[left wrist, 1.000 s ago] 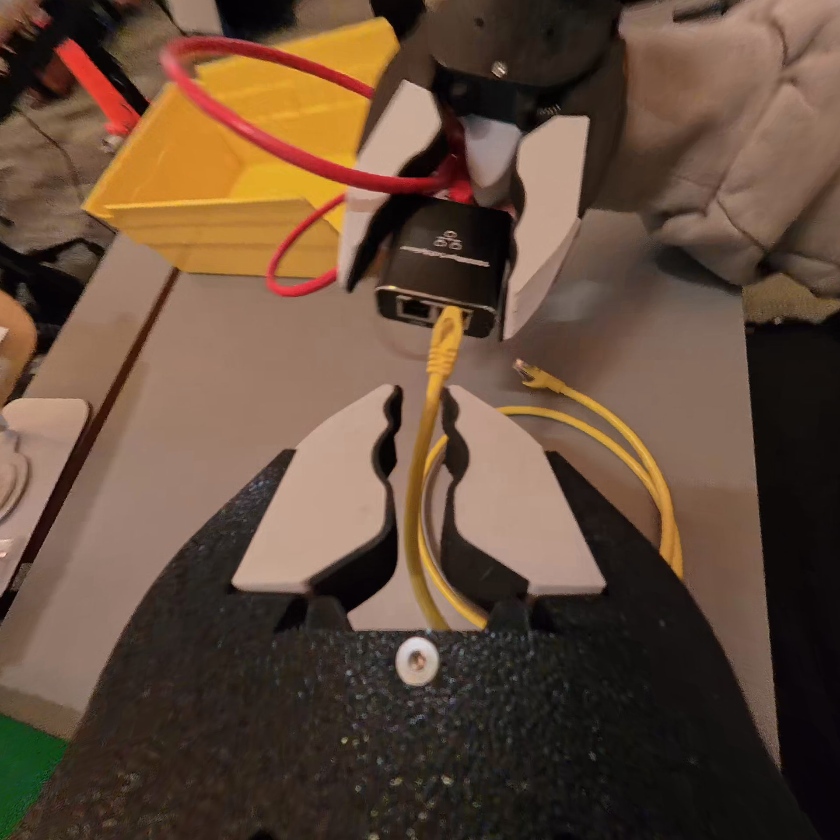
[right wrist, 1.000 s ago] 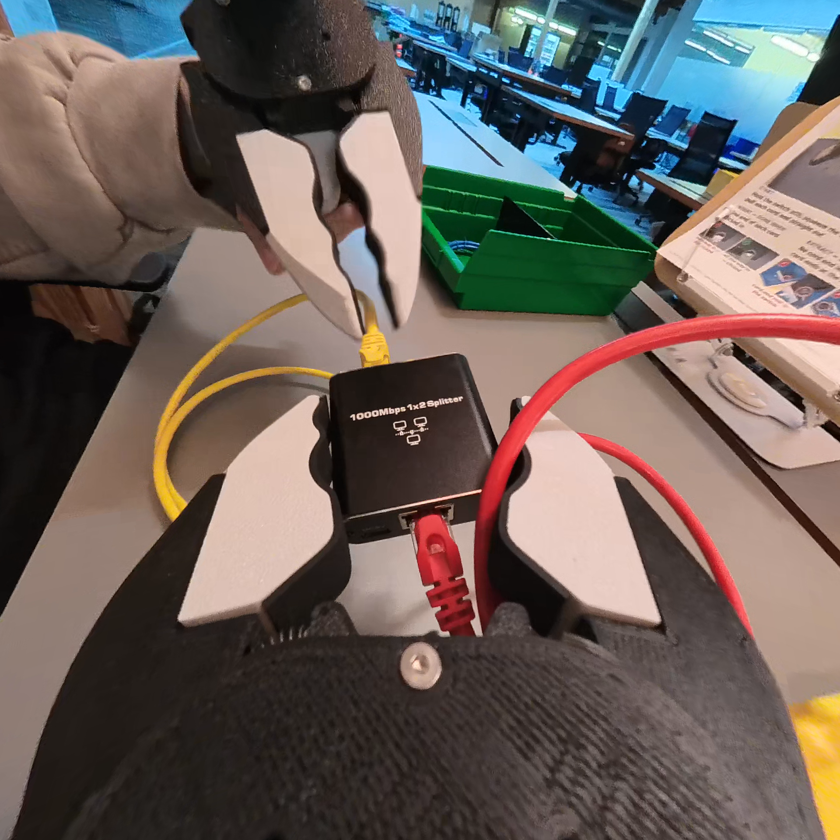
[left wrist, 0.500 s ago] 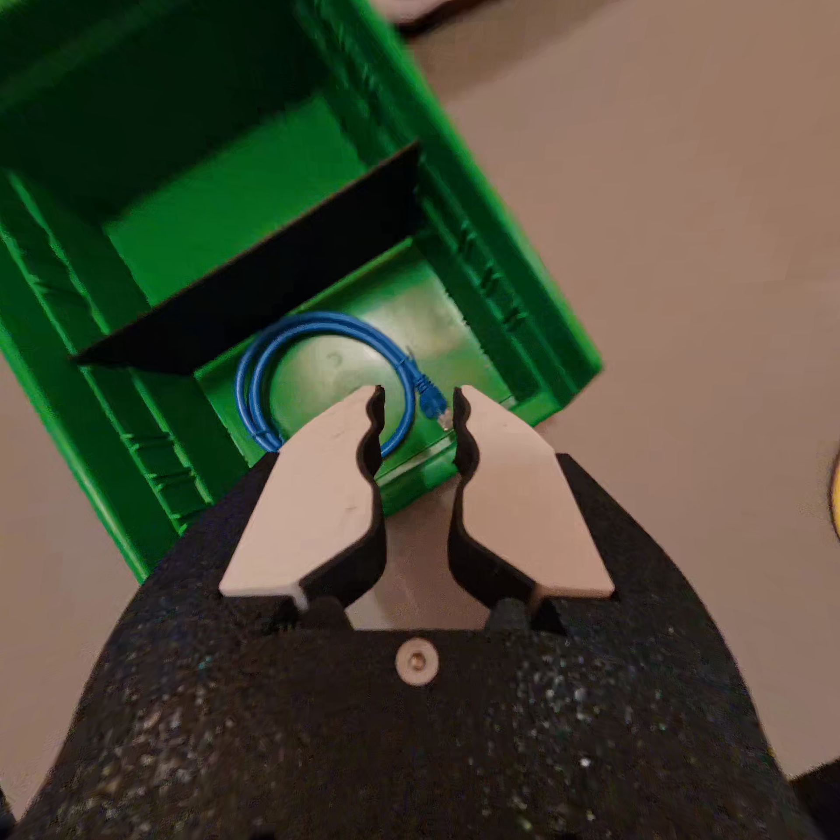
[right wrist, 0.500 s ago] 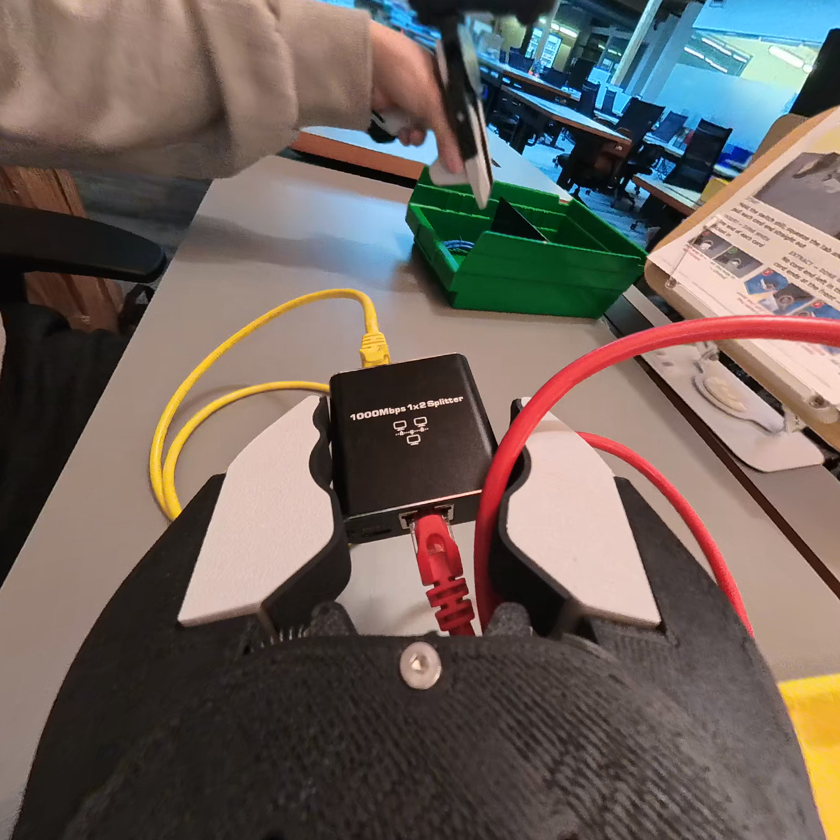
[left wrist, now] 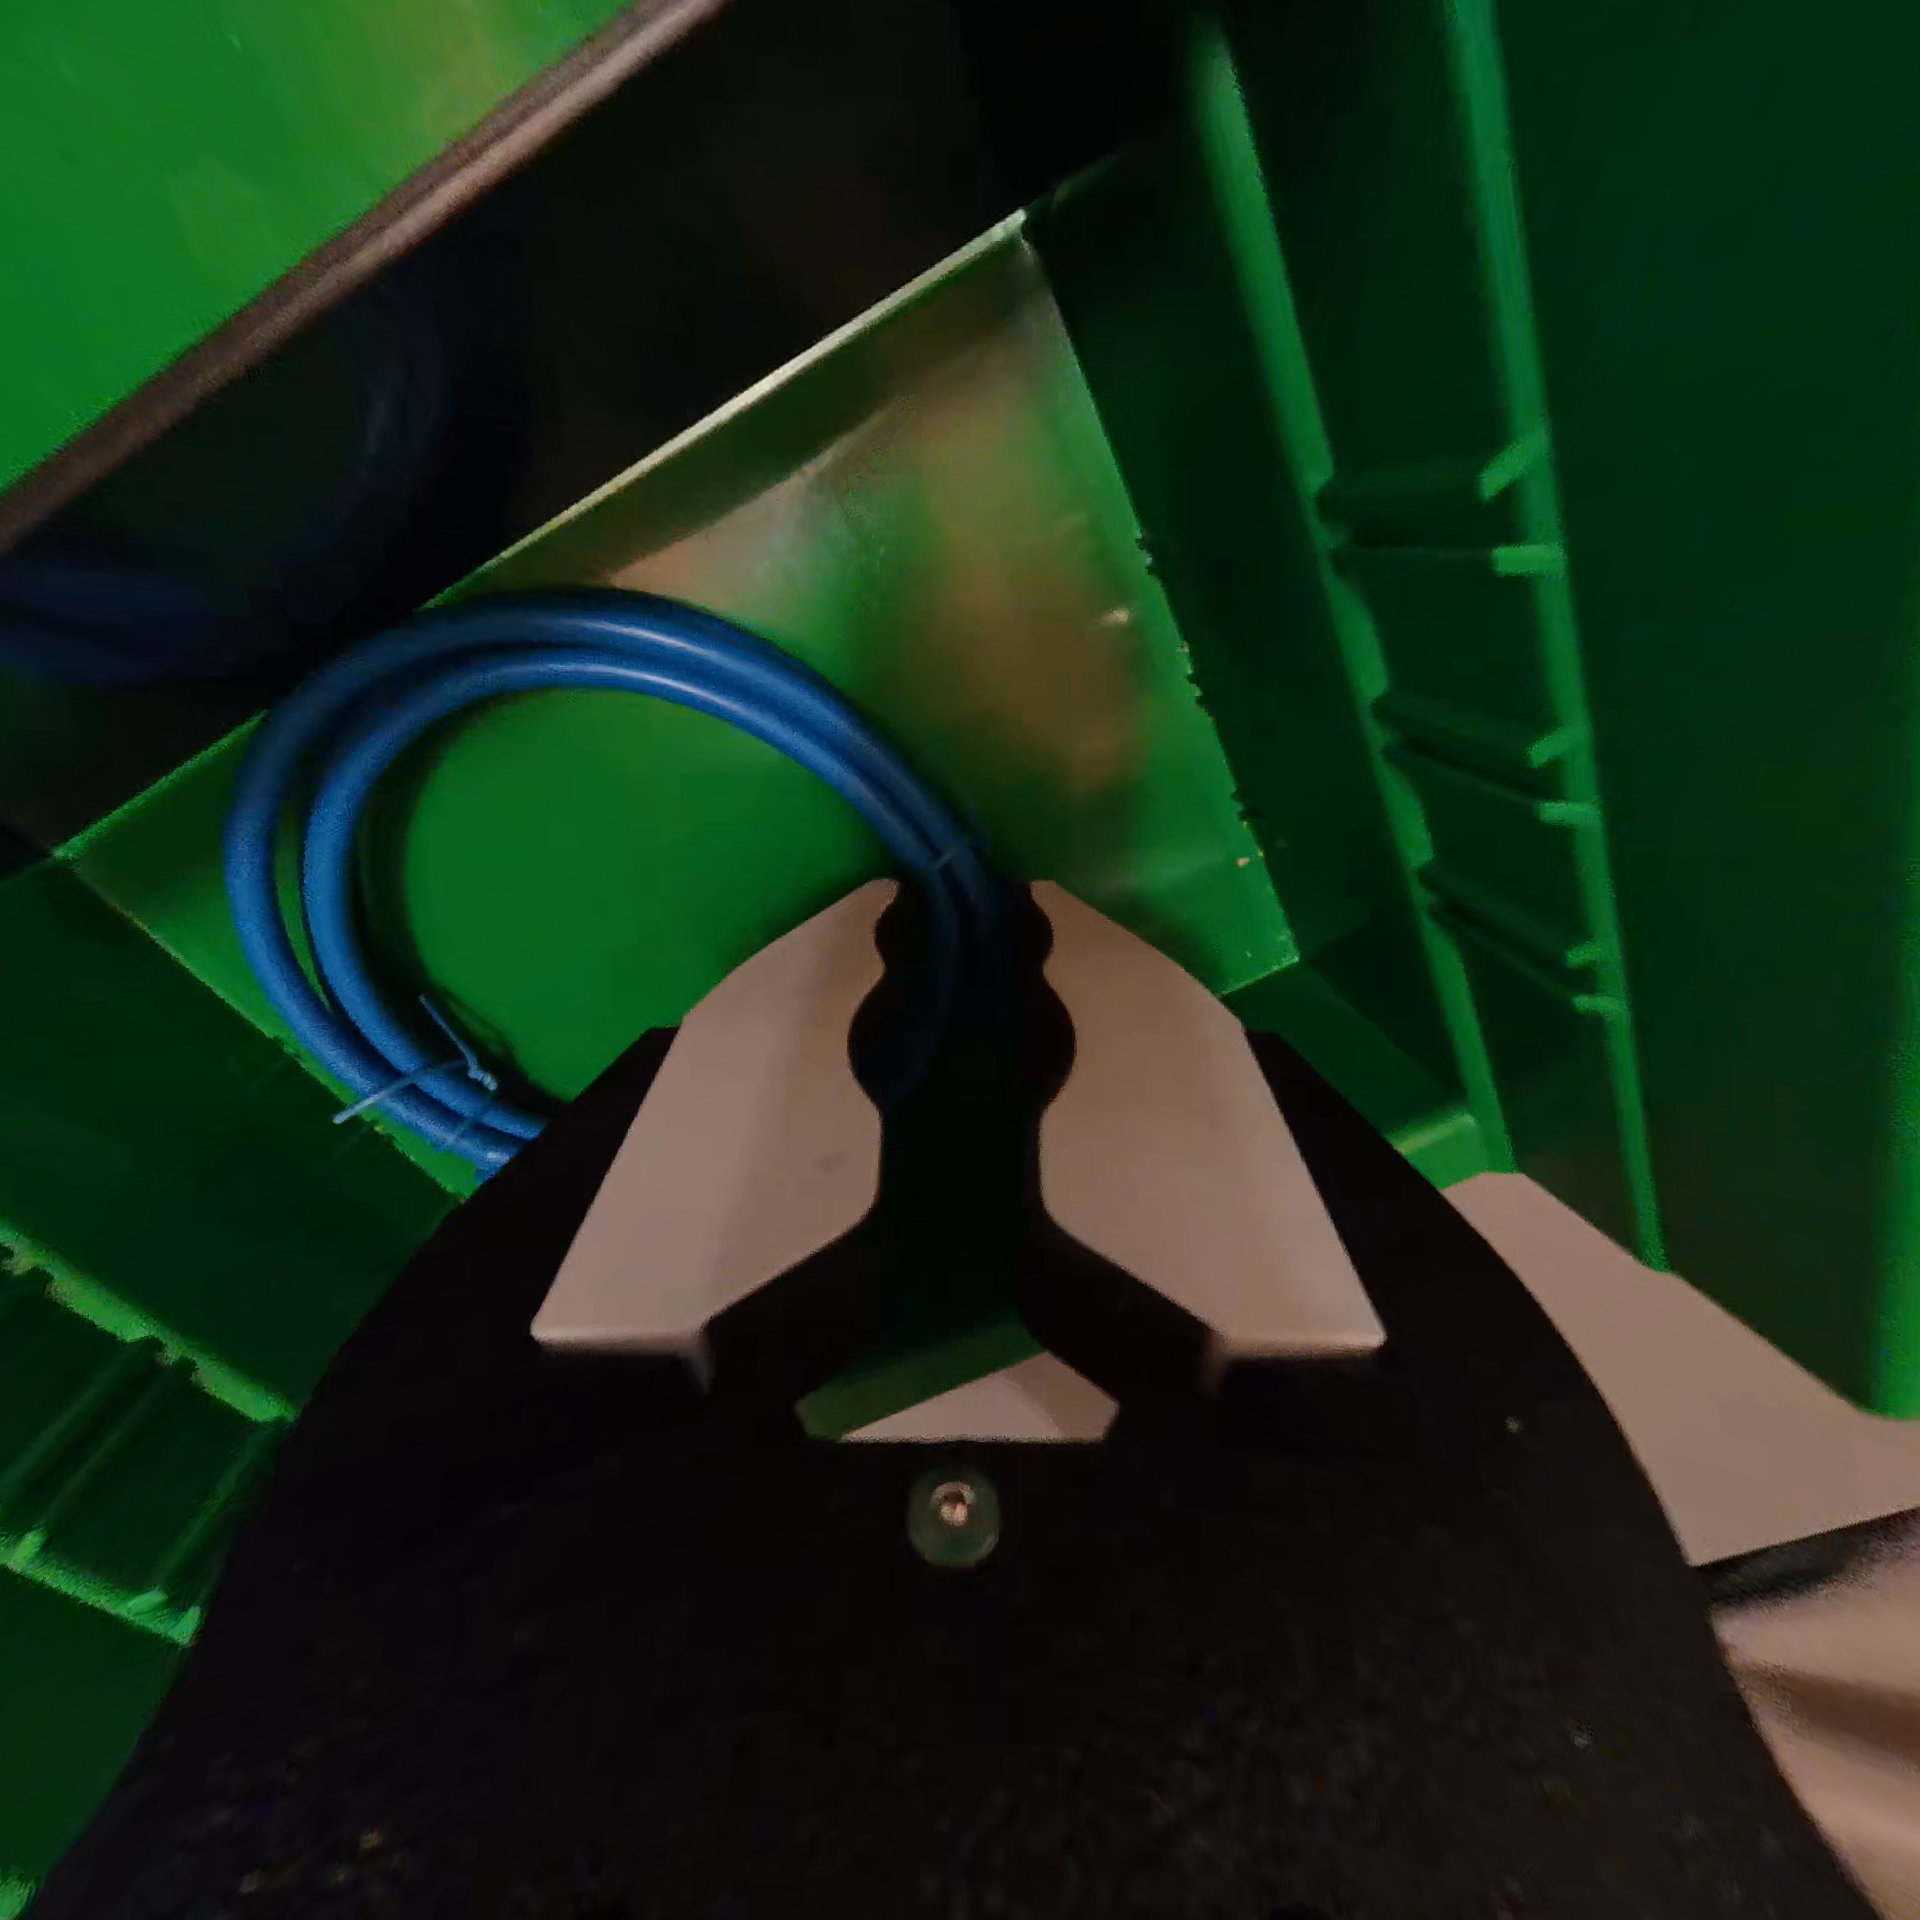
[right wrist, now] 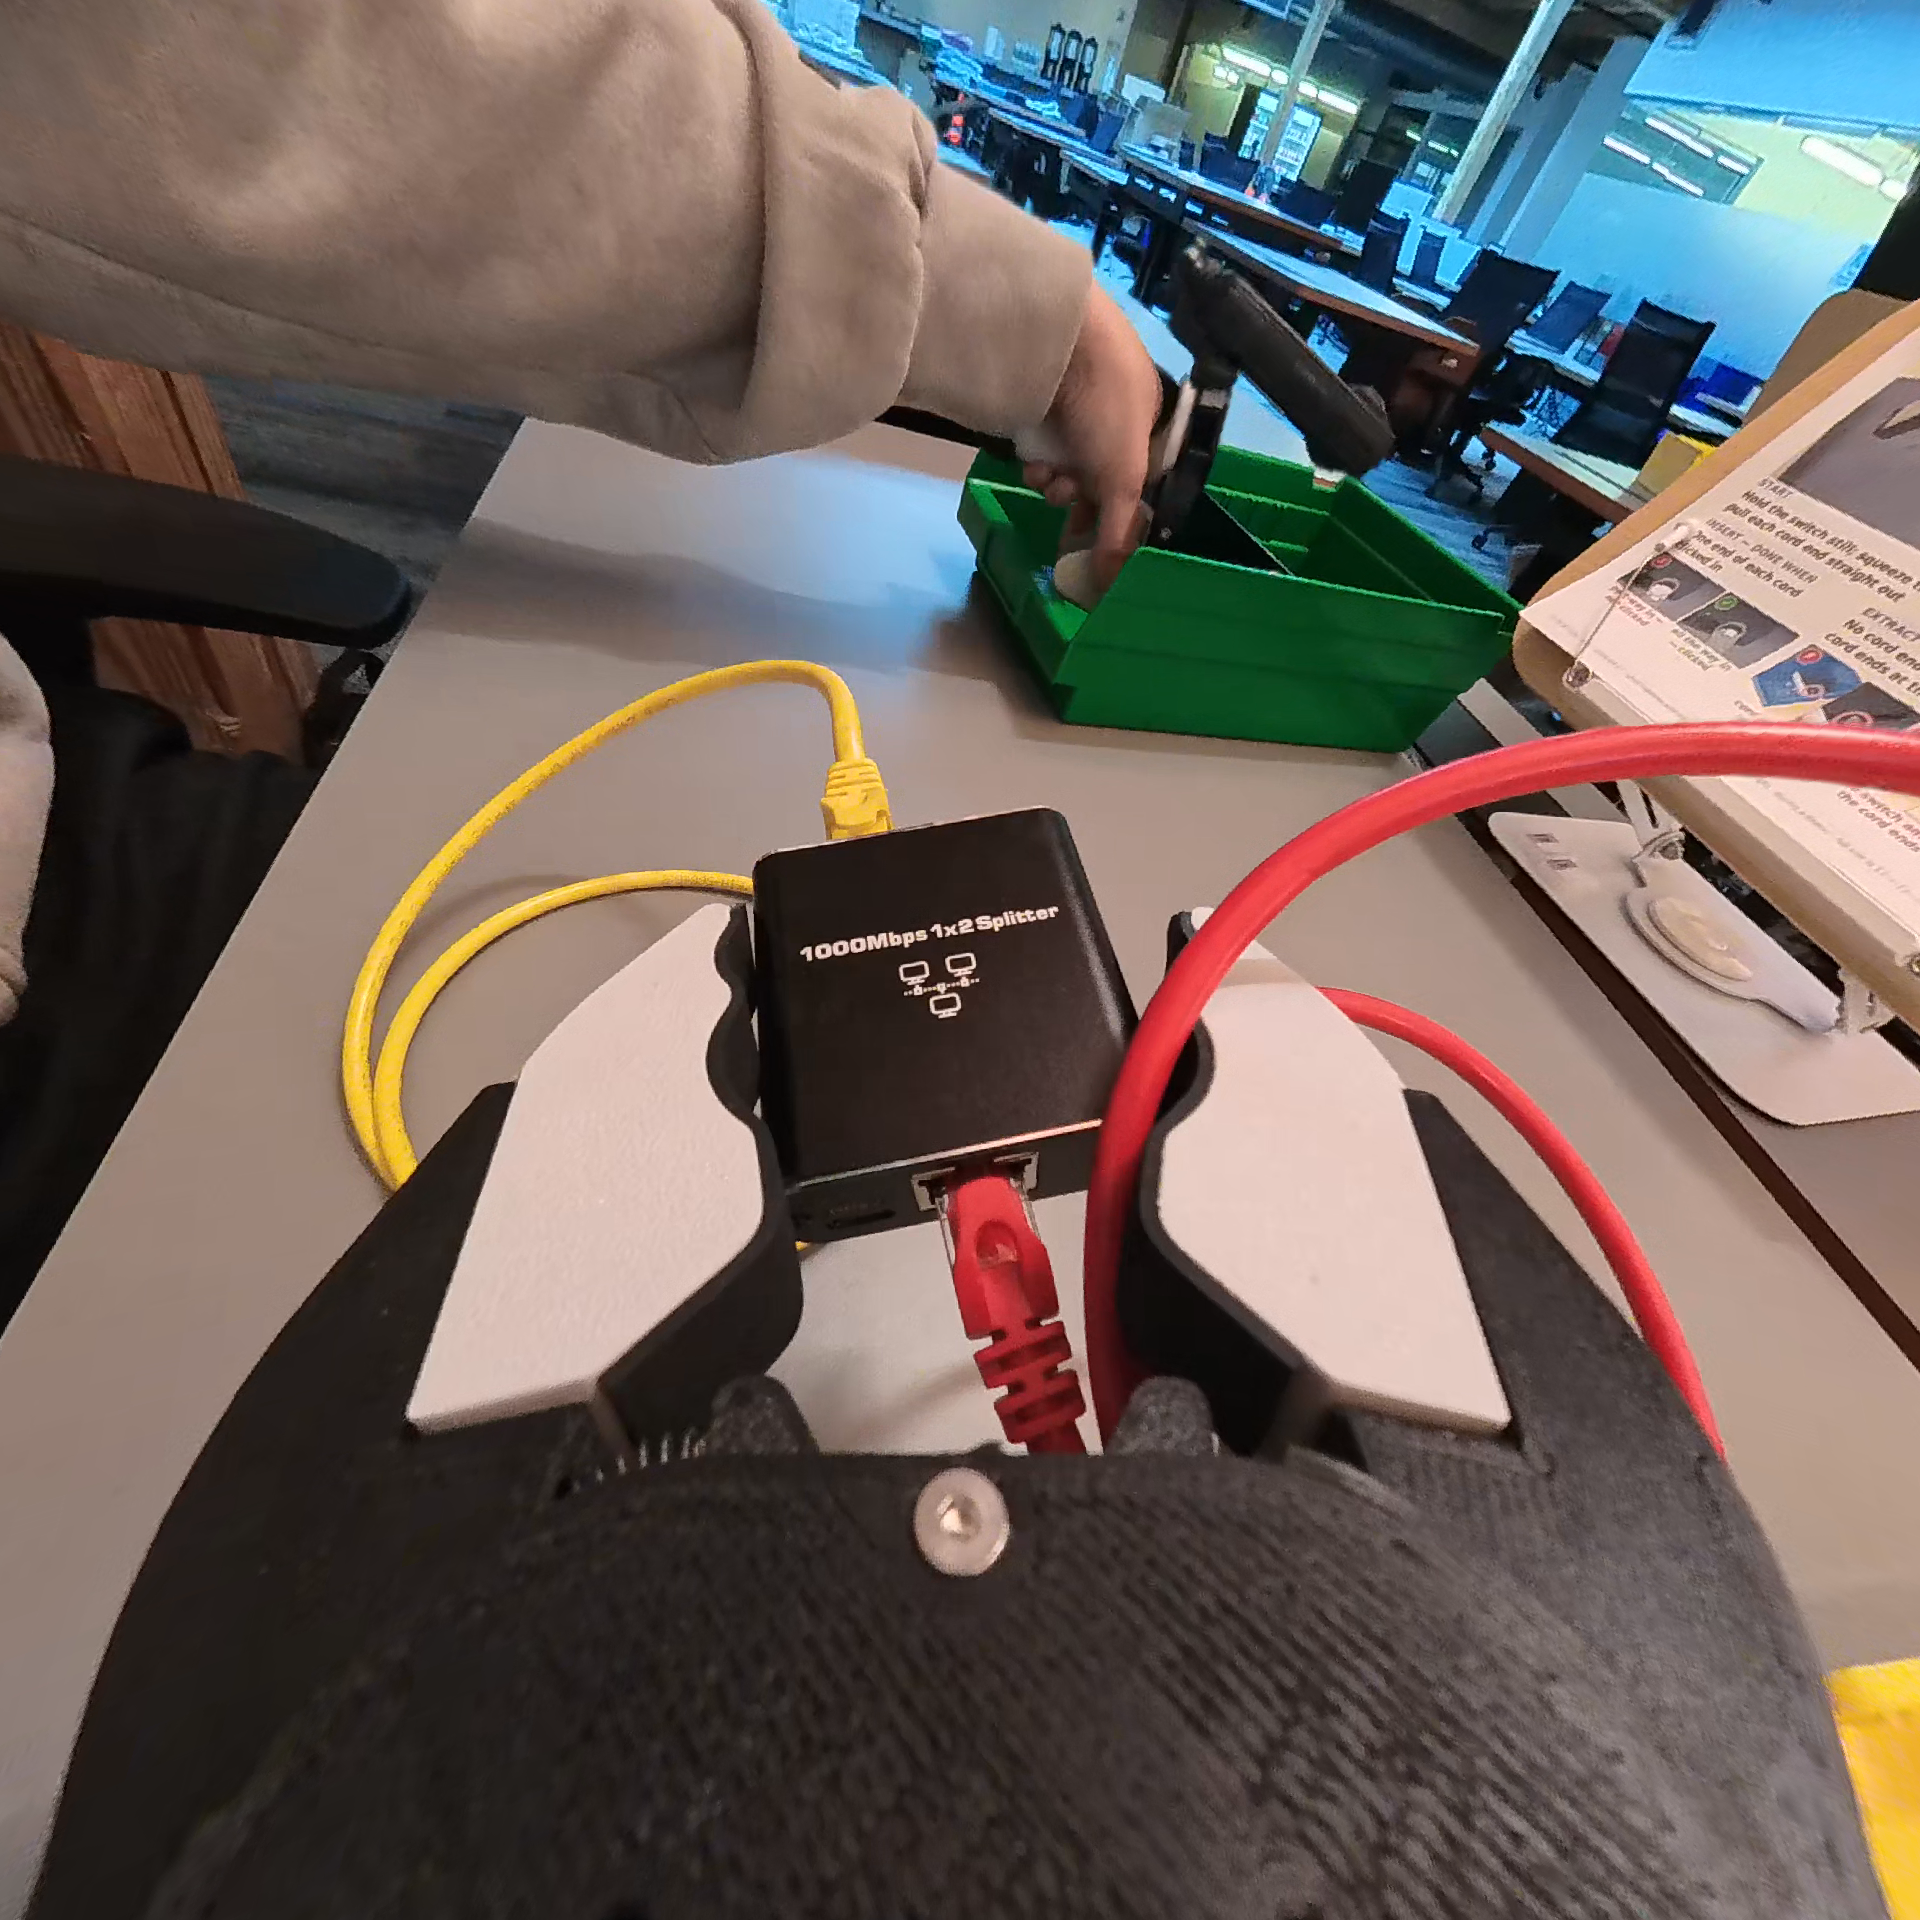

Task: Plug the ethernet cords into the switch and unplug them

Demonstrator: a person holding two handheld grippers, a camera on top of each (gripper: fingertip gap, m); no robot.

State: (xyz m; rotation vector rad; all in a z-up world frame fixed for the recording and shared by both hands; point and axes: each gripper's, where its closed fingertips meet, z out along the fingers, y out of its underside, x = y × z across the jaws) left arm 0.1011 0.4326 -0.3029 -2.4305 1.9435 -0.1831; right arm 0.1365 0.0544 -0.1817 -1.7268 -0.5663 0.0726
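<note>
My right gripper (right wrist: 956,920) is shut on the black switch (right wrist: 935,1039) and holds it on the grey table (right wrist: 675,582). A red cord (right wrist: 1003,1278) is plugged into the switch's near side and loops to the right. A yellow cord (right wrist: 857,795) is plugged into its far side. My left gripper (left wrist: 964,904) is down inside the green bin (left wrist: 1299,520), its fingers closed in on a coiled blue cord (left wrist: 582,644). The cord's plug is hidden. The left gripper also shows far off in the right wrist view (right wrist: 1190,488), reaching into the green bin (right wrist: 1247,665).
A black divider (left wrist: 312,260) splits the bin. A person's grey sleeve (right wrist: 520,208) crosses above the table. An instruction sheet on a stand (right wrist: 1766,623) is at the right. A yellow bin's corner (right wrist: 1881,1766) is at the lower right. A chair arm (right wrist: 187,561) is on the left. There is about 40 centimeters between the tips of the two grippers.
My left gripper left the yellow cord at the switch, swung over to the green bin, dropped into it and narrowed around the blue cord. The right gripper and switch have not moved.
</note>
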